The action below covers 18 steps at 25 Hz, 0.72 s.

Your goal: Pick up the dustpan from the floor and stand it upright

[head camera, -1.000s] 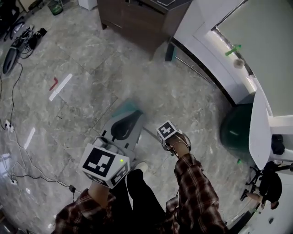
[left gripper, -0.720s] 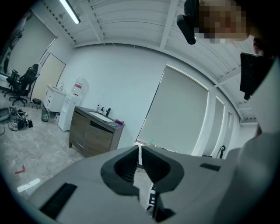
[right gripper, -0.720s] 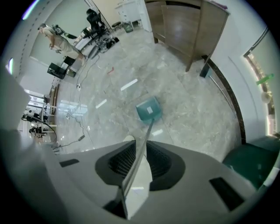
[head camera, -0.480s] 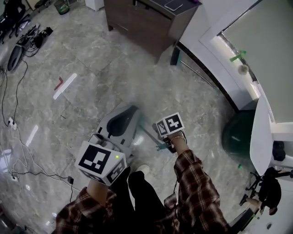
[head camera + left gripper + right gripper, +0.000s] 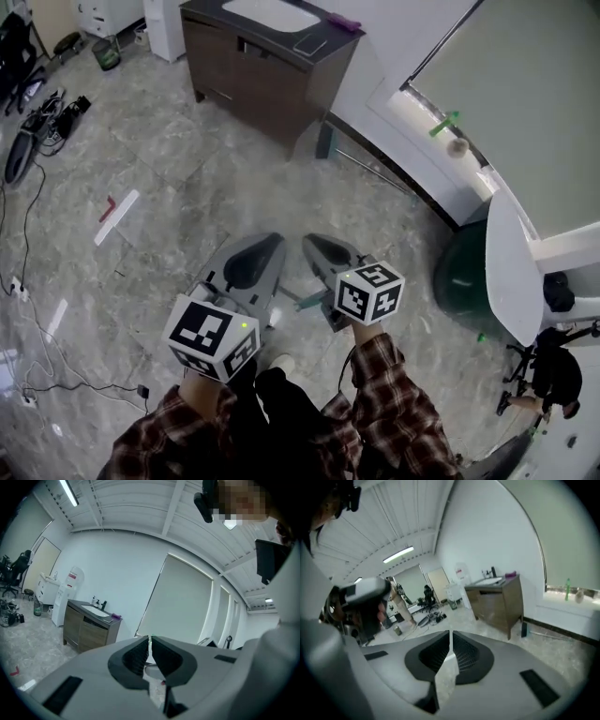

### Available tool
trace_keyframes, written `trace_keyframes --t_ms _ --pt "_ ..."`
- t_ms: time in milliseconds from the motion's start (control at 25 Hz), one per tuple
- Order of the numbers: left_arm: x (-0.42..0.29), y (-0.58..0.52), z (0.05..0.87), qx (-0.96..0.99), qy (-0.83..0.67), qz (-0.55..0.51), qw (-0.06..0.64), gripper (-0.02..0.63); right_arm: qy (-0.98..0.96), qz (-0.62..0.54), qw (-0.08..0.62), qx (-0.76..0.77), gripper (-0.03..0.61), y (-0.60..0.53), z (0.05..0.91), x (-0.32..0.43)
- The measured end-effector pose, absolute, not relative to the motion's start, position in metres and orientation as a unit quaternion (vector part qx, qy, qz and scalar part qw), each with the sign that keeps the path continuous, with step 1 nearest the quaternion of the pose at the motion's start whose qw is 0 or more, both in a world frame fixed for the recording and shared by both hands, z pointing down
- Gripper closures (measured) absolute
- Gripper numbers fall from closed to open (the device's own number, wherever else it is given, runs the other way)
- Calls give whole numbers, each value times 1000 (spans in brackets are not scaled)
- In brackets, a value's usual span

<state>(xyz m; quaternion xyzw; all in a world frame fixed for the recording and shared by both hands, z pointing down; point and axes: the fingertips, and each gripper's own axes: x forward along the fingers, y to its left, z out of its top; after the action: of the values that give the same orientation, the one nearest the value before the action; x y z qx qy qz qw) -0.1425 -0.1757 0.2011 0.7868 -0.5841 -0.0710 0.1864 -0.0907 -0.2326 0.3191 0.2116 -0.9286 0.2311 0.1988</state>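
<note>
Dustpan handle [image 5: 309, 302], one, shows between left gripper [image 5: 150, 641], clenched, and right gripper [image 5: 450, 637], just closed, both empty.

Your left gripper [image 5: 150, 640] looks out across the room, its jaws closed tip to tip with nothing between them. Beyond them stands a brown cabinet [image 5: 86, 630] with a basin [image 5: 96, 611] against the white wall [image 5: 117, 569], and a drawn blind [image 5: 180, 606] hangs just to its right.

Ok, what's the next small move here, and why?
Probably step toward the dustpan, opening the right gripper: its jaws have just been closing on nothing, and the dustpan's handle appears to lie on the floor beside the cabinet, well ahead of it.
</note>
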Motion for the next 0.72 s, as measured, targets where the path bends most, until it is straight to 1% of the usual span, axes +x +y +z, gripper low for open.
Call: trace_keyframes --t_ms 80,160,320,480,720 --pt "-127 -165 184 796 -574 -69 179 583 -939 198 159 231 557 -217 263 -78" --pt "-108 -155 163 806 -563 -71 170 583 -947 161 131 247 557 -200 214 -61" --pt "-69 -136 125 818 -549 -82 151 583 -952 106 89 274 561 -162 144 -21" --pt "-33 -114 100 832 -529 -93 140 583 -950 85 65 293 561 -129 113 12" --pt "0 -103 89 842 -514 -90 137 583 -946 87 38 311 568 -111 99 44"
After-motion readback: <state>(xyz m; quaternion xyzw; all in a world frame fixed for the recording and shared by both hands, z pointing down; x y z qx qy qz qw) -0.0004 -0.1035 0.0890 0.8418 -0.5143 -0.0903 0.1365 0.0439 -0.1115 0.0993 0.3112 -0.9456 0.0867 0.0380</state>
